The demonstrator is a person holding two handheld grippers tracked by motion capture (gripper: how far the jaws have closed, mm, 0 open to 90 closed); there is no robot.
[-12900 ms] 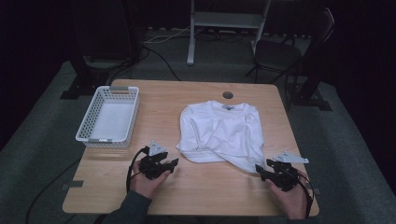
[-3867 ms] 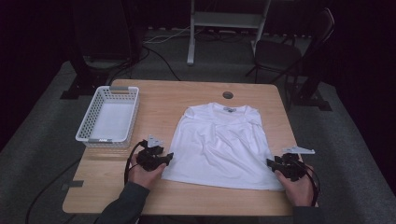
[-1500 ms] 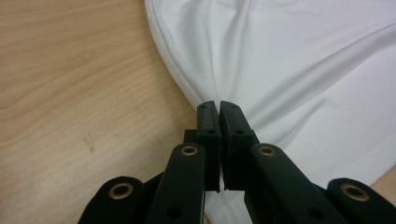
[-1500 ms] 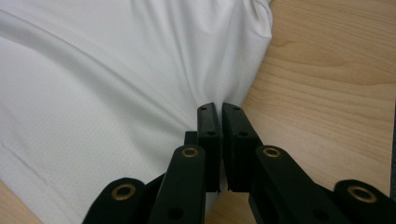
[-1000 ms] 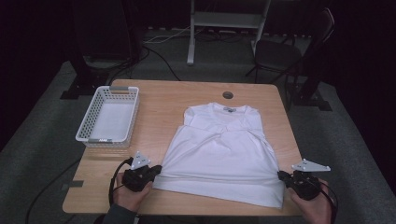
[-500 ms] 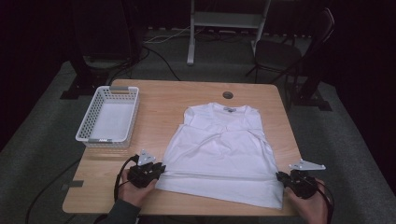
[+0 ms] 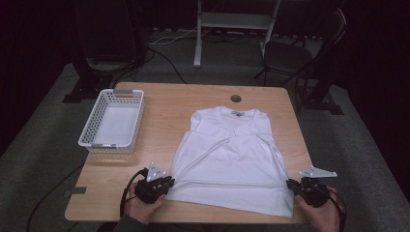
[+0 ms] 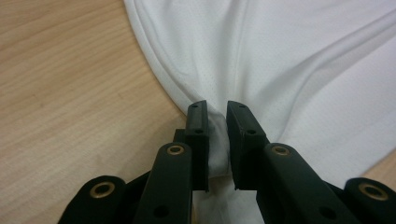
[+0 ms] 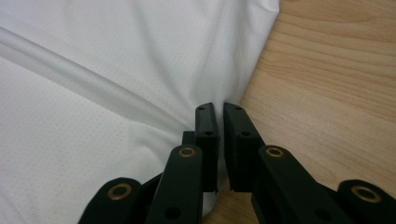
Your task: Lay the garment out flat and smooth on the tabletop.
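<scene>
Two corners of the white shirt (image 7: 229,159) are in my grip, and that is about as far as the job has got: the garment lies spread flat on the wooden surface (image 7: 164,104), collar toward the far edge and hem toward me, with a few soft creases running across the chest. My left gripper (image 7: 164,183) sits at the near left hem corner; in the left gripper view its jaws are pinched on a small bunch of the white fabric (image 8: 217,140), with only that cloth between them. My right gripper (image 7: 292,186) sits at the near right hem corner, and in the right gripper view its jaws are nearly together, clamped on the very edge of the shirt (image 9: 140,93) where it meets bare wood. Judging from this, the spreading looks done and the folding has not begun: no part of the body is doubled over yet, though the side edges near the sleeves look turned in a little. What I think is left is to lift the hem and carry it toward the collar, then fold again. The white basket (image 7: 92,123) stands at the left, well apart from the shirt, with nothing in it, so any putting away is also to come
</scene>
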